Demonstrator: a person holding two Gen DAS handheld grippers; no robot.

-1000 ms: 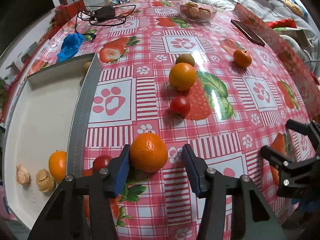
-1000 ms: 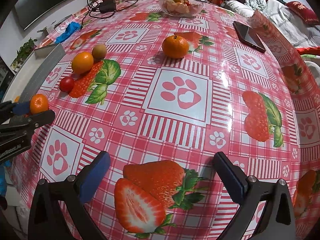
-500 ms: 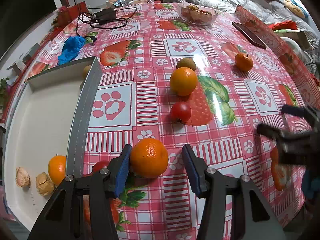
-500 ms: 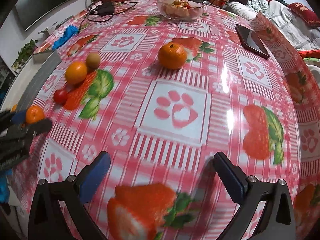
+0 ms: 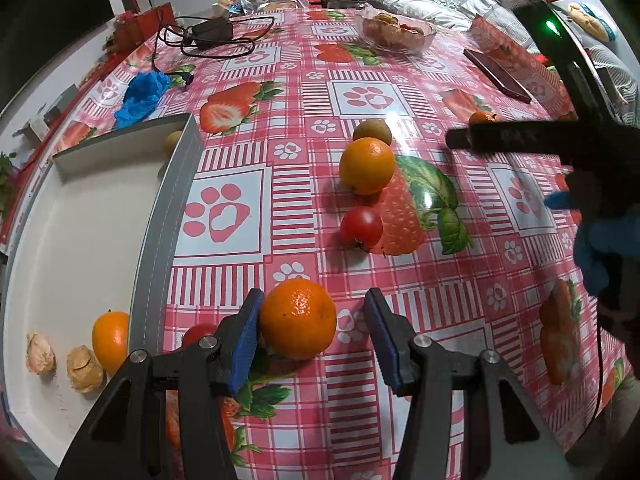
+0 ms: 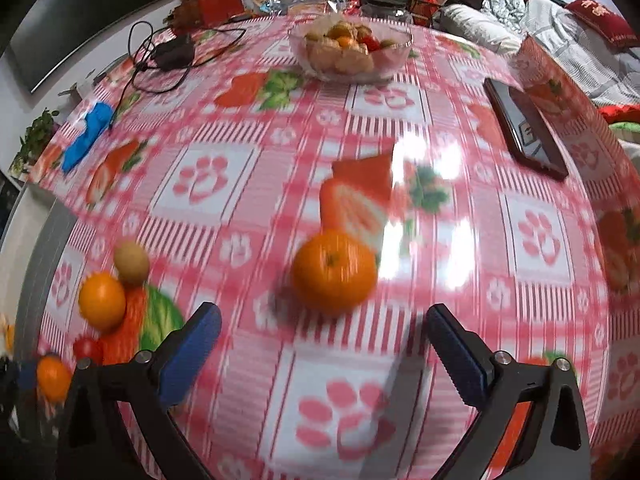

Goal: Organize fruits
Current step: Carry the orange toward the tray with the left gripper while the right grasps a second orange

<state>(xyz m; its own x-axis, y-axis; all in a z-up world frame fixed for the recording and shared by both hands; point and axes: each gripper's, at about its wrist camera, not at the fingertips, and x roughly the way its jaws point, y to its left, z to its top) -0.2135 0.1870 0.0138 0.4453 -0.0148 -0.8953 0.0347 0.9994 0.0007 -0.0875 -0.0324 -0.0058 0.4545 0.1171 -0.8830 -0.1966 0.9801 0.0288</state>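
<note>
Left hand-held gripper (image 5: 312, 336) spread wide around an orange (image 5: 298, 319) on the desk (image 5: 256, 80), only its left pad touching (tray (image 5: 80, 240) just beside). Right hand-held gripper (image 6: 322, 350) gapes too, a blurred tangerine (image 6: 334, 272) just ahead of its pads.

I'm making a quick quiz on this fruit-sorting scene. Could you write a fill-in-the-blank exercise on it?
1. The tangerine between the left gripper fingers touches only the ____ finger.
2. The white tray holds one orange fruit beside ____ pale nuts.
3. The small tomato lies just nearer the camera than the ____.
4. The right gripper is ____, with a tangerine ahead of it.

Missing words: left; two; orange; open
</note>
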